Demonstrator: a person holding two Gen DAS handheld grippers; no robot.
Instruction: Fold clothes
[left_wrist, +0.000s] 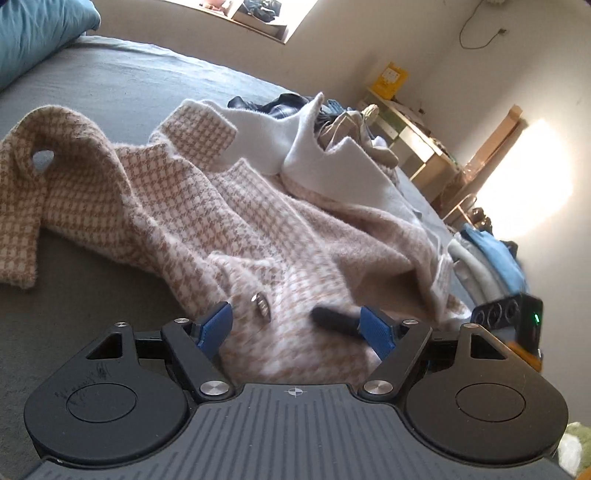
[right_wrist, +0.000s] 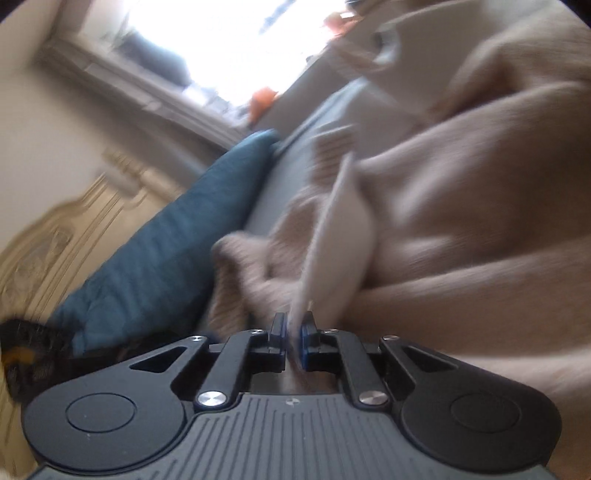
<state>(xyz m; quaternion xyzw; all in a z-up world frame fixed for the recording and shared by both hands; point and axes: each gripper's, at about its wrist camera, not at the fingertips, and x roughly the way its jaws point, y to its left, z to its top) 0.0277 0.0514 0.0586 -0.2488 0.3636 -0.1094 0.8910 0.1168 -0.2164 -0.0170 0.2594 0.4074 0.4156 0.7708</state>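
Observation:
A beige-and-white houndstooth coat (left_wrist: 221, 221) with a white lining (left_wrist: 332, 162) lies crumpled on the grey bed (left_wrist: 129, 85). My left gripper (left_wrist: 295, 326) stands open over its near part. Cloth with a metal button (left_wrist: 261, 304) fills the gap, and both blue pad faces still show. A short black piece (left_wrist: 334, 319) lies by the right pad. In the blurred right wrist view, my right gripper (right_wrist: 293, 332) is shut on a pale edge of the coat (right_wrist: 461, 221), which rises from between the pads.
A blue pillow (left_wrist: 33, 33) (right_wrist: 159, 243) lies at the head of the bed. Loose clothes (left_wrist: 332, 110) are piled beyond the coat, with a folded stack (left_wrist: 487, 258) at the right. A black device with a green light (left_wrist: 517, 321) is near my left gripper.

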